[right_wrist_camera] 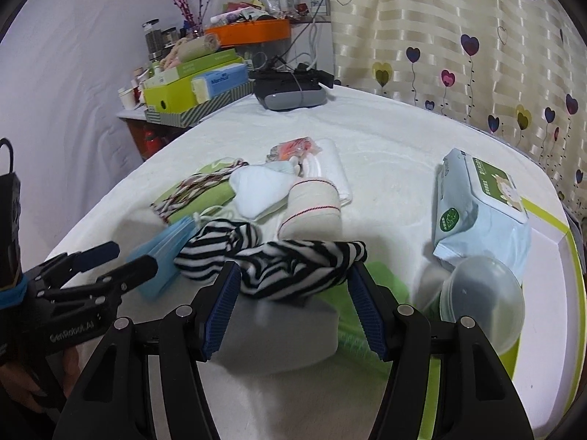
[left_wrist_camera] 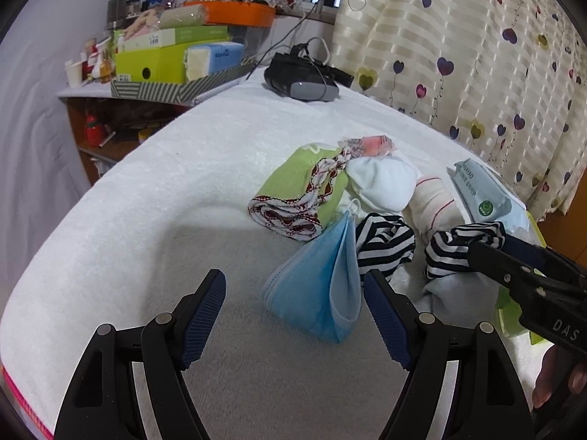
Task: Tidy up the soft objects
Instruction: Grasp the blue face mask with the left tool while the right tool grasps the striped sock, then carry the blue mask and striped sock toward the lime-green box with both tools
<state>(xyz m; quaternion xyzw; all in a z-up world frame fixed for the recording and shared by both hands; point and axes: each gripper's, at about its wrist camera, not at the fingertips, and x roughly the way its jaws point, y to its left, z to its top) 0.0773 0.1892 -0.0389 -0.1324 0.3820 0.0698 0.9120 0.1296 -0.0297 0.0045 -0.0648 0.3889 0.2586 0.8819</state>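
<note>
A black-and-white striped cloth [right_wrist_camera: 293,267] lies draped over a grey-white folded item [right_wrist_camera: 279,330], between the fingers of my open right gripper [right_wrist_camera: 293,308]; the jaws stand wide on either side of it, not closed. In the left wrist view the striped cloth [left_wrist_camera: 455,249] sits at the right gripper's tips. My left gripper [left_wrist_camera: 293,315] is open and empty, low over the white towel, just before a stack of blue face masks [left_wrist_camera: 319,286]. A green cloth with a red-patterned strip [left_wrist_camera: 301,194], a white mask [left_wrist_camera: 381,183] and a cream roll [left_wrist_camera: 433,198] lie behind.
A wet-wipes pack [right_wrist_camera: 477,205] and clear plastic bowls [right_wrist_camera: 480,300] sit at the right on a green-edged tray [right_wrist_camera: 550,234]. A VR headset [right_wrist_camera: 290,91] lies at the far edge. A cluttered side shelf with boxes [left_wrist_camera: 165,62] stands at back left. Curtains hang on the right.
</note>
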